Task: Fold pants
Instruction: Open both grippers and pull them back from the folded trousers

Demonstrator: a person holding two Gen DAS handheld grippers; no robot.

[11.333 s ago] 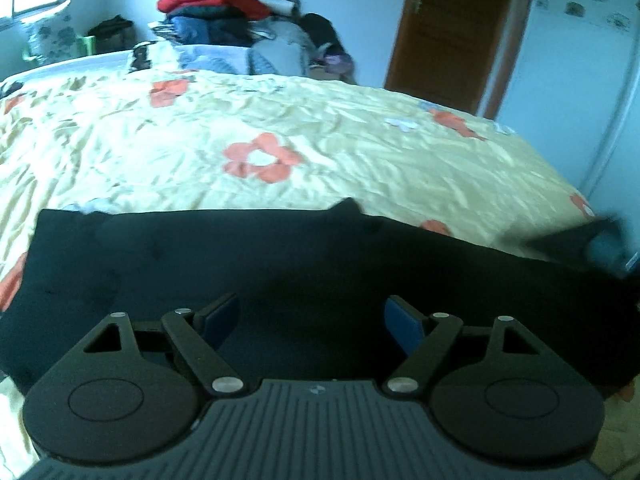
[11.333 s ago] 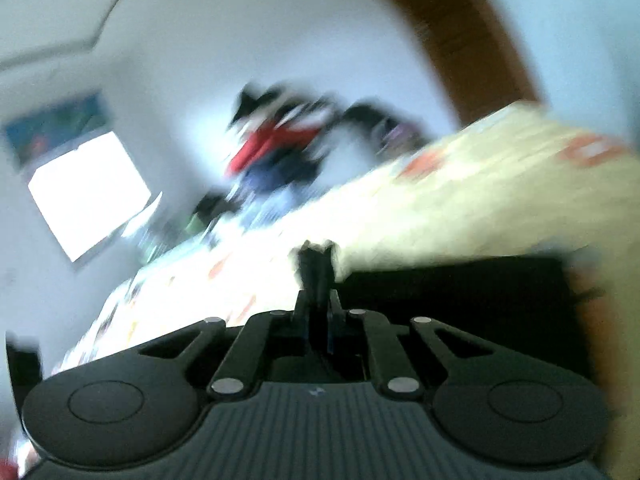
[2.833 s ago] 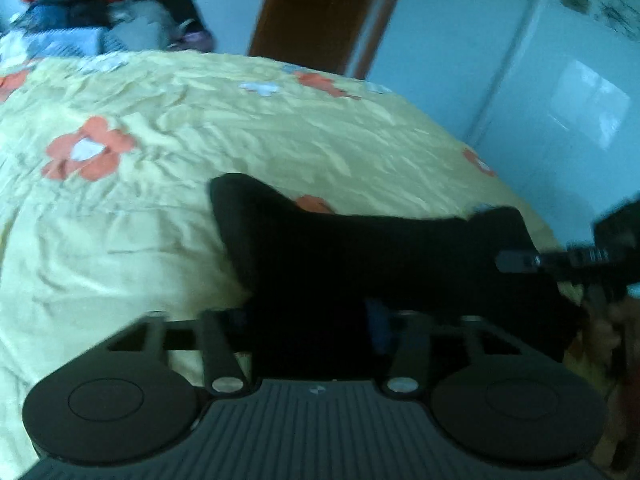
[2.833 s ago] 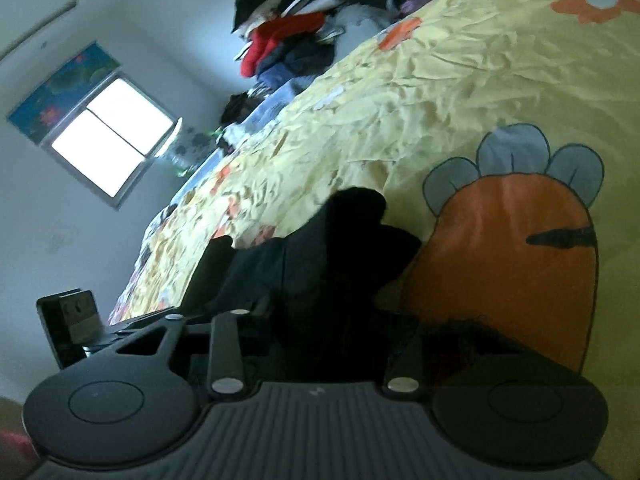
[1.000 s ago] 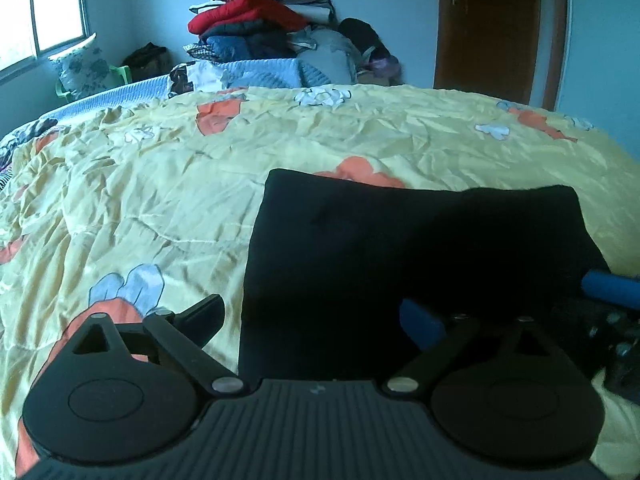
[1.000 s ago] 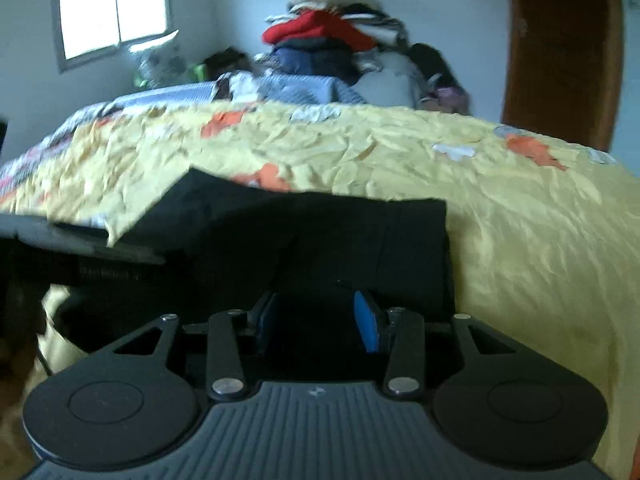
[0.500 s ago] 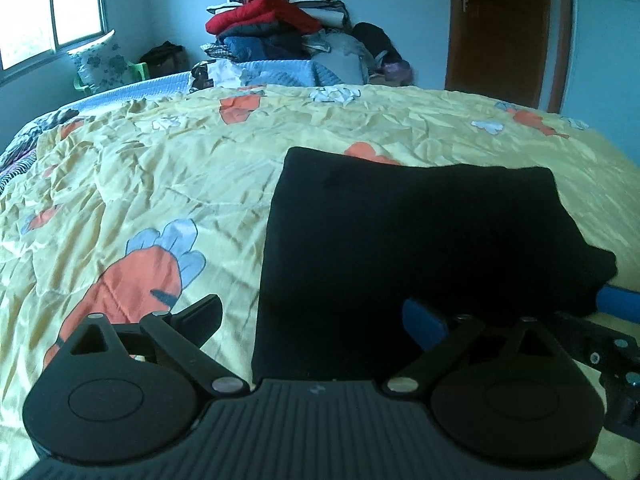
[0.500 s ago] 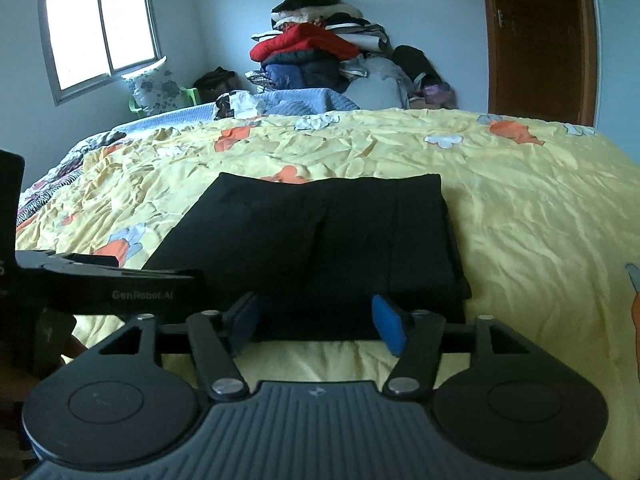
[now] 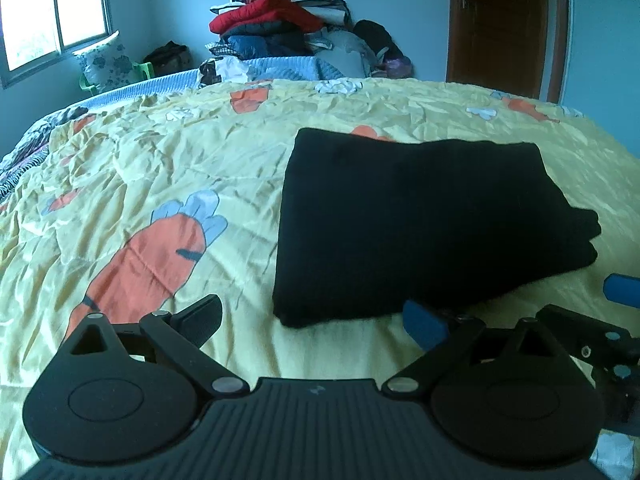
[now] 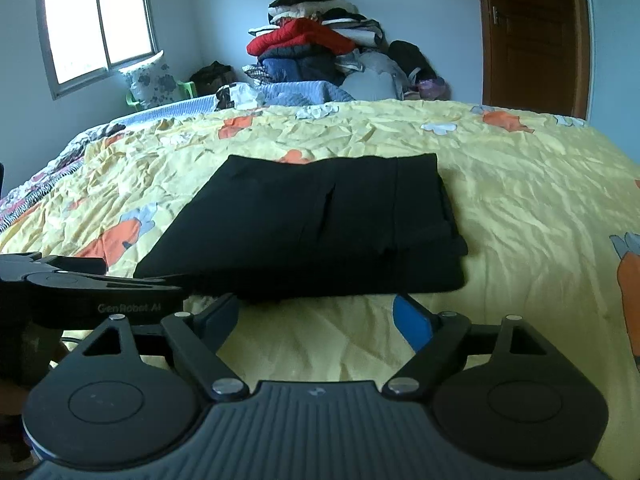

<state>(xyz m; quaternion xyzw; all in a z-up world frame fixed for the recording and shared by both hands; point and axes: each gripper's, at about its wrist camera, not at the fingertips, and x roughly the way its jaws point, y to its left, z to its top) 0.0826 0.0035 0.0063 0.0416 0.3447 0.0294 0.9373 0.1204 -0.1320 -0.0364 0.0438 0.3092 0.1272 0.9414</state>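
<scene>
The black pants (image 9: 420,216) lie folded into a flat rectangle on the yellow bedspread (image 9: 168,176). In the right wrist view the pants (image 10: 320,224) show stacked layers along their near and right edges. My left gripper (image 9: 312,322) is open just short of the pants' near edge, with nothing between its fingers. My right gripper (image 10: 314,320) stands apart from the near edge too; its jaws are opening and hold nothing. The right gripper's blue pad shows at the right edge of the left wrist view, and the left gripper's body at the left of the right wrist view.
A tall pile of clothes (image 10: 312,52) sits beyond the bed's far side against the wall. A window (image 10: 96,28) is at the back left and a brown door (image 10: 532,36) at the back right. The bedspread (image 10: 540,216) runs wide on both sides of the pants.
Both grippers have drawn back from the pants toward the bed's near edge. The right gripper's jaws have spread wider and let go of the fabric. The pants lie still.
</scene>
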